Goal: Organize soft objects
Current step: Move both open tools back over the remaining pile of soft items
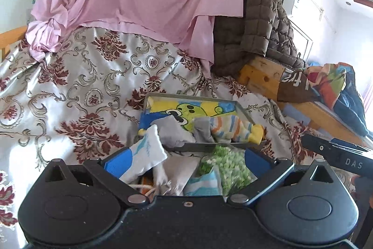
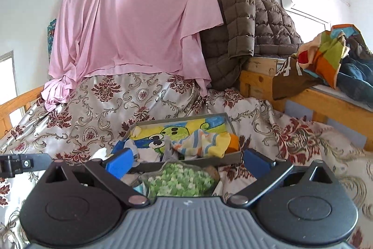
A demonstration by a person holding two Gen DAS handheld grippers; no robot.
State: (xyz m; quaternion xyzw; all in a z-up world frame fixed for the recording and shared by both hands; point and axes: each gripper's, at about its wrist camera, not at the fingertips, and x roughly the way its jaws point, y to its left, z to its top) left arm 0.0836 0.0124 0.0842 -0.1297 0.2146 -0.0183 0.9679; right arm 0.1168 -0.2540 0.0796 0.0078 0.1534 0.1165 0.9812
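A grey tray (image 1: 242,110) with a frog-print cloth lining lies on the patterned bedspread; it also shows in the right wrist view (image 2: 229,124). A striped sock (image 1: 235,126) (image 2: 202,141) and a grey cloth (image 1: 173,132) lie in the tray. My left gripper (image 1: 181,159) is open; a white sock with blue print (image 1: 145,158) rests against its left finger. A green-and-white fluffy cloth (image 1: 229,163) (image 2: 179,180) lies in front of the tray, between the fingers of both grippers. My right gripper (image 2: 186,161) is open and empty above it.
A pink sheet (image 2: 139,22) hangs at the back, with a brown quilted jacket (image 2: 247,27) beside it. A wooden bed frame (image 2: 326,102) at the right carries colourful clothes (image 2: 326,55). The right gripper's body (image 1: 338,155) shows at the left view's right edge.
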